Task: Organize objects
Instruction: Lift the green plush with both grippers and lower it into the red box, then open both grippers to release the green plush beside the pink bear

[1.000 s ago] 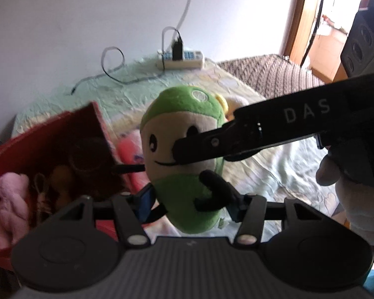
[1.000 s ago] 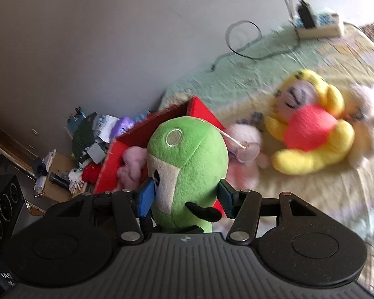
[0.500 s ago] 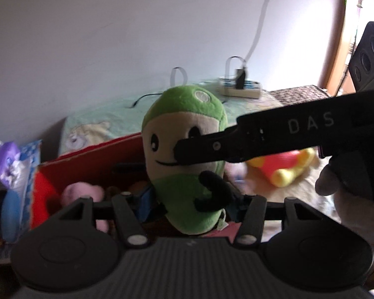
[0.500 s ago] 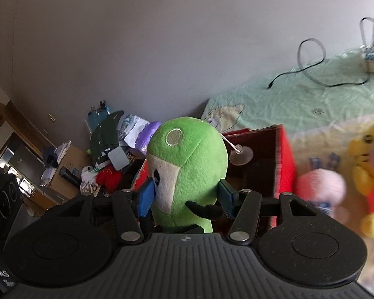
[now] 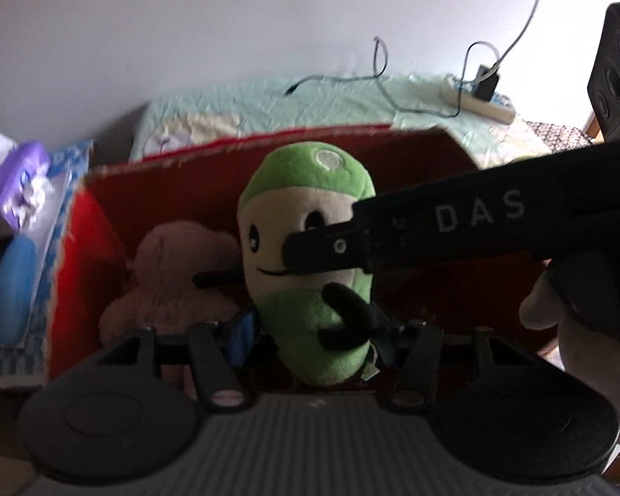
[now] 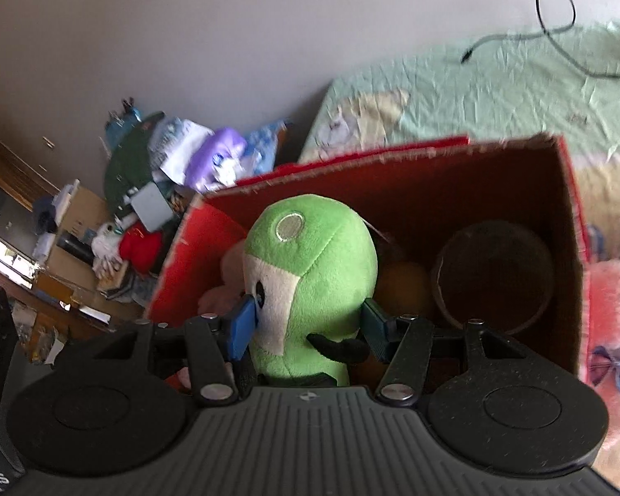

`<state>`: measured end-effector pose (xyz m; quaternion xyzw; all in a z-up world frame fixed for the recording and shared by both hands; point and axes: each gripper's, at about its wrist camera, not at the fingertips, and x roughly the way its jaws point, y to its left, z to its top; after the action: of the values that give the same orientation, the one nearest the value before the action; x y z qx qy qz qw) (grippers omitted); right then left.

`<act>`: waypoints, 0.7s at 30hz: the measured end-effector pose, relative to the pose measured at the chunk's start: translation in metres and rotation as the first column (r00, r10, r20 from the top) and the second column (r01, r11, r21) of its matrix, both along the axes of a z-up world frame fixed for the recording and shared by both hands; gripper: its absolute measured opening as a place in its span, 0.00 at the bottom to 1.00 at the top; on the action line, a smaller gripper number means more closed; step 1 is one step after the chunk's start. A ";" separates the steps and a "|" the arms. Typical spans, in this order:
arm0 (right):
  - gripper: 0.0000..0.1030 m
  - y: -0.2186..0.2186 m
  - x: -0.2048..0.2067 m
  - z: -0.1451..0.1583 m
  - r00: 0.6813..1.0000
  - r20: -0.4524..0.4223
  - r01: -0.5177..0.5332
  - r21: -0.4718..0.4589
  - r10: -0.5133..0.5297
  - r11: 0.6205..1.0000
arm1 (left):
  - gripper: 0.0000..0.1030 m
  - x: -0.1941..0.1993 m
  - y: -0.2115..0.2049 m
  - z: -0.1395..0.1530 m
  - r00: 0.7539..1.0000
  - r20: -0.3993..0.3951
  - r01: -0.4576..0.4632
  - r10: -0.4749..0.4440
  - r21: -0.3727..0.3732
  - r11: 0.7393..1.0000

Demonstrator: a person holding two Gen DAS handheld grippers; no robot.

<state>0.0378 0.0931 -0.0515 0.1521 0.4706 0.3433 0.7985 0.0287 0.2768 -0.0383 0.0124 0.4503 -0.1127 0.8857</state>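
Holding the green-and-cream bean-shaped plush toy (image 6: 310, 285) above the open red cardboard box (image 6: 413, 173), both the left gripper (image 5: 310, 332) and right gripper (image 6: 308, 326) pinch its sides; lowering it into the gap right of the pink plush (image 5: 173, 273) before releasing seems wisest

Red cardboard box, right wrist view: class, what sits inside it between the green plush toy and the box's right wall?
In the right wrist view, a dark round container and a brownish plush sit inside the red cardboard box, right of the green plush toy.
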 end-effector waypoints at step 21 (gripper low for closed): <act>0.38 -0.026 0.008 -0.003 0.991 -0.073 0.115 0.081 -0.110 0.990 | 0.63 0.002 0.004 -0.014 0.998 -0.050 -0.040 0.040 0.006 0.999</act>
<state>0.0462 0.0669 -0.0546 0.2241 0.4731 0.3121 0.7928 0.0307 0.2808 -0.0527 0.0028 0.4729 -0.0940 0.8761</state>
